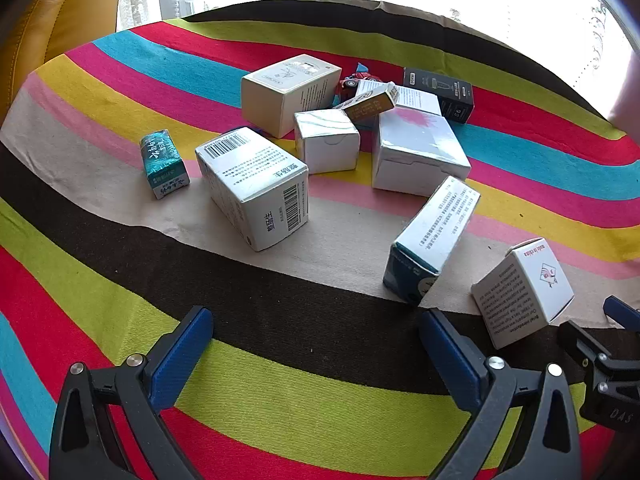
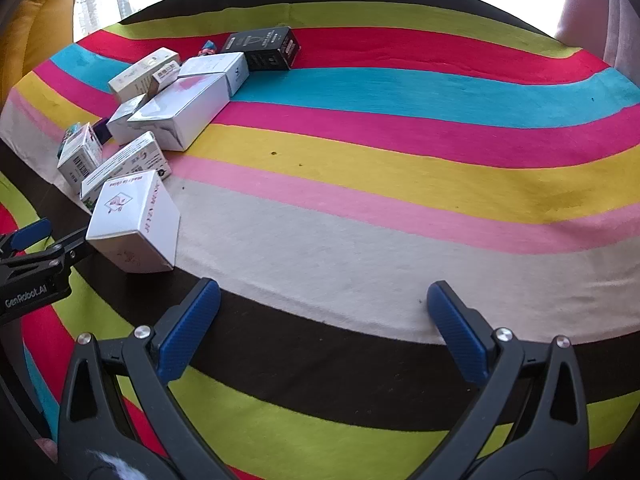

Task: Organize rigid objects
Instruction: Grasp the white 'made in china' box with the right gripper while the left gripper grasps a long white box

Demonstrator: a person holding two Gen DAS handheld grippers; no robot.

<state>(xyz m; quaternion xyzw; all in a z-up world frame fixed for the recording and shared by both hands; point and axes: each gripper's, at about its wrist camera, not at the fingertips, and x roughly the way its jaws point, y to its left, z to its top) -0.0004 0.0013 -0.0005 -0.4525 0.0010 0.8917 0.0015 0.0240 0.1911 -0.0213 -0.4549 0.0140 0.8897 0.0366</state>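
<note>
Several small boxes lie scattered on a striped cloth [image 1: 280,380]. In the left wrist view: a teal box [image 1: 163,163], a white barcode box [image 1: 256,186], a small white box [image 1: 327,140], a bigger white box [image 1: 418,152], a cream box [image 1: 288,90], a black box [image 1: 440,92], a tilted blue-and-white box [image 1: 430,240] and a white box with red print [image 1: 524,290]. My left gripper [image 1: 316,346] is open and empty, just short of the boxes. My right gripper [image 2: 322,320] is open and empty, right of the red-print box [image 2: 134,222].
A small red toy [image 1: 354,80] sits behind the boxes. A yellow leather seat [image 1: 52,20] stands at the far left. A bright window with lace curtain lies beyond the table. The cloth's right side [image 2: 400,160] holds only bare stripes. The left gripper's tip [image 2: 28,236] shows at the right view's left edge.
</note>
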